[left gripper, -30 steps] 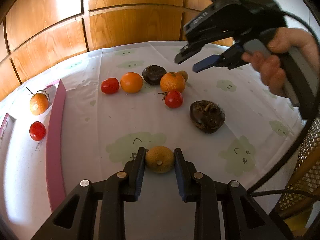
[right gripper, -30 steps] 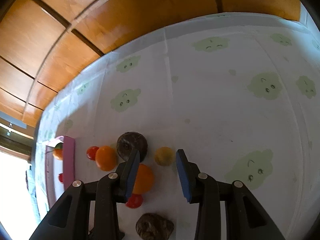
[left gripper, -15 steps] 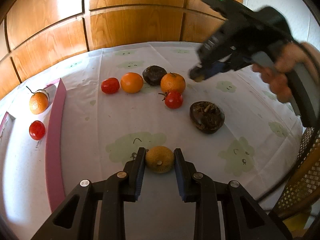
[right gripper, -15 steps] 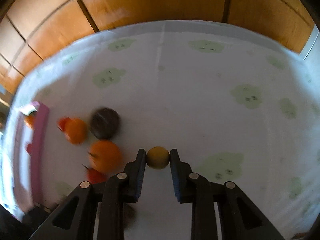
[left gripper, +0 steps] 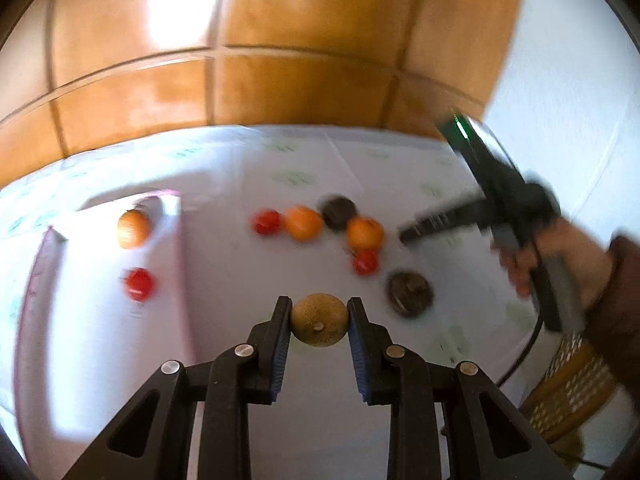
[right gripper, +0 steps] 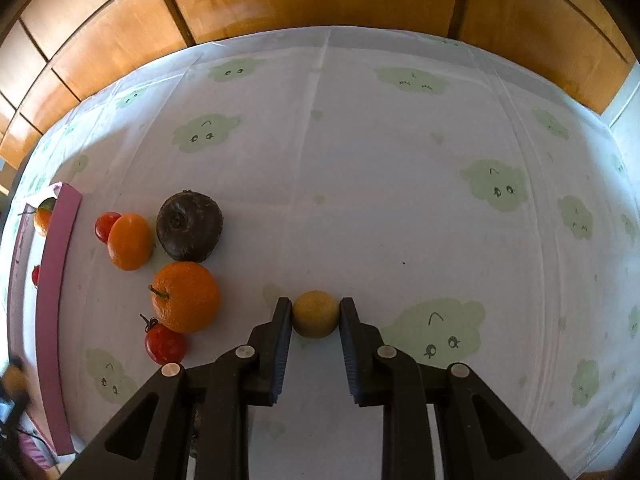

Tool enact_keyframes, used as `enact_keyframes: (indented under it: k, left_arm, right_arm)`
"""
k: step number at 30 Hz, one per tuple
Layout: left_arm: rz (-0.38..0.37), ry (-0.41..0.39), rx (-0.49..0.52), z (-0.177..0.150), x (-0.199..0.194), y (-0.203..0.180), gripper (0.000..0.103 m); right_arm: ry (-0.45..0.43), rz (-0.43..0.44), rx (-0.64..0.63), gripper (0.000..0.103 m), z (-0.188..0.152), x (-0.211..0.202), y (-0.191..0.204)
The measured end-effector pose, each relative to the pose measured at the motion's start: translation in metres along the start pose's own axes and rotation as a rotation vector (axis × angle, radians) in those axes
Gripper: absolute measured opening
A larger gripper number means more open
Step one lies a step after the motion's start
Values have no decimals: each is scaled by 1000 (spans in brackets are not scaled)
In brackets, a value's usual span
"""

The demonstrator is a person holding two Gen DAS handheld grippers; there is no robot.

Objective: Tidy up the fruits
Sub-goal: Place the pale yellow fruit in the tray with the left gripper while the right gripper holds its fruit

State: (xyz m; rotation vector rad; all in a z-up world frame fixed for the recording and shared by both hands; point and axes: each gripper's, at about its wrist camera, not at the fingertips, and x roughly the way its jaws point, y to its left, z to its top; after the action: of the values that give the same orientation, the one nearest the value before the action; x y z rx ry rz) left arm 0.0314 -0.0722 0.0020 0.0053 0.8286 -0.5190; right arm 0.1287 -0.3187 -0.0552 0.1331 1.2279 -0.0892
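A brownish round fruit (left gripper: pixel 319 319) is clamped between the two blue-padded fingers of the left gripper (left gripper: pixel 319 322), its small stem scar turned toward the camera; whether it rests on the bench (left gripper: pixel 224 264) or is lifted off it cannot be told from the blurred left wrist view. A smaller yellow round fruit (right gripper: pixel 315 313) is held in the same way by the right gripper (right gripper: pixel 315 316), both pads being pressed against its sides, above the cloud-patterned cloth (right gripper: pixel 360 184) that covers the bench. In the right wrist view, a group of loose fruit is seen to the left of the gripper: a stemmed orange (right gripper: pixel 185 297) with a red tomato (right gripper: pixel 165 343) touching it below, a dark brown fruit (right gripper: pixel 189 226) just above it, and a second orange (right gripper: pixel 130 241) beside a second tomato (right gripper: pixel 105 225). A pink-edged tray (right gripper: pixel 56 280) lies at the far left, and an orange (left gripper: pixel 133 228) and a red tomato (left gripper: pixel 139 283) are seen inside it in the left wrist view. Another dark brown fruit (left gripper: pixel 411 293) lies near the left gripper, on its right side. The right gripper is also seen from outside in the left wrist view, gripped by the person's hand (left gripper: pixel 560 256).
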Motion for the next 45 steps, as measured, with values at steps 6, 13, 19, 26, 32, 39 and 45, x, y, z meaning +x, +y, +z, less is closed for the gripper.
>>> enact_keyframes:
  k: [6,13,19,26,32,39,45]
  left_arm:
    - [138,19,-159,21,-8,78,28]
    - [286,81,-211,37,22,139,28]
    - [333,108,-225,44,45,159,28]
    - [354,116,-231,50,58,165,34]
    - [397,68,-266,40,35,159,46]
    - [400,11,-246,12,0,126,50]
    - [372,-15,-211,-6,-21,102,51]
  right_arm:
    - [0,-28,-41,24,0,-2,7]
    - [-8,-47,-69,24,2,-4,11]
    - [-6,-51,-78,24,-2,-4,29]
    - [-1,-56,-87,24,3,-1,29]
    - [-7,-59,-86,24,3,-1,31]
    - [-18,-67,-65,24,-1,2,29]
    - [-42,-85,-55,24,-4,0,28]
